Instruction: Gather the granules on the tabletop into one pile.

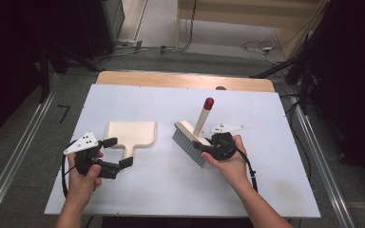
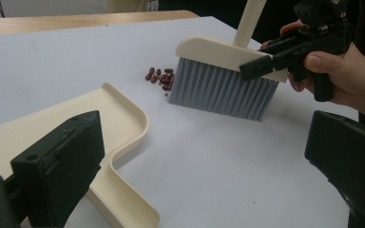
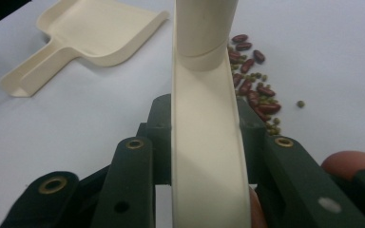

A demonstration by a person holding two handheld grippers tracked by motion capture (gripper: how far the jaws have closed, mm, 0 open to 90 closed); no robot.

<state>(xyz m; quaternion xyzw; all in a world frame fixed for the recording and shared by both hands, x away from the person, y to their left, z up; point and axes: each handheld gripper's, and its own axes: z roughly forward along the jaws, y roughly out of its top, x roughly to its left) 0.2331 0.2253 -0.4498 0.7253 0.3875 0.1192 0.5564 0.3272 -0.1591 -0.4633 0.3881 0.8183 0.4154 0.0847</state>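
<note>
Plainly, the brush (image 1: pixel 191 137) is clamped in the right gripper (image 1: pixel 204 145) beside the beans (image 2: pixel 160 78), while the dustpan (image 1: pixel 130 134), at nine o'clock from it, lies between the left gripper's (image 1: pixel 119 152) parted jaws, so beans could be scattered if it is swept ungripped.

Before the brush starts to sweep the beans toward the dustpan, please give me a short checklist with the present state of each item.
1. Right gripper clamped on the brush head: ok.
2. Bristles down on the table: cannot tell.
3. Beans lie in one heap beside the bristles: ok.
4. Dustpan held steady: not ok, left gripper is open, its jaws either side of the handle.
5. Dustpan mouth turned toward the beans: not ok, it faces away from the person.
</note>
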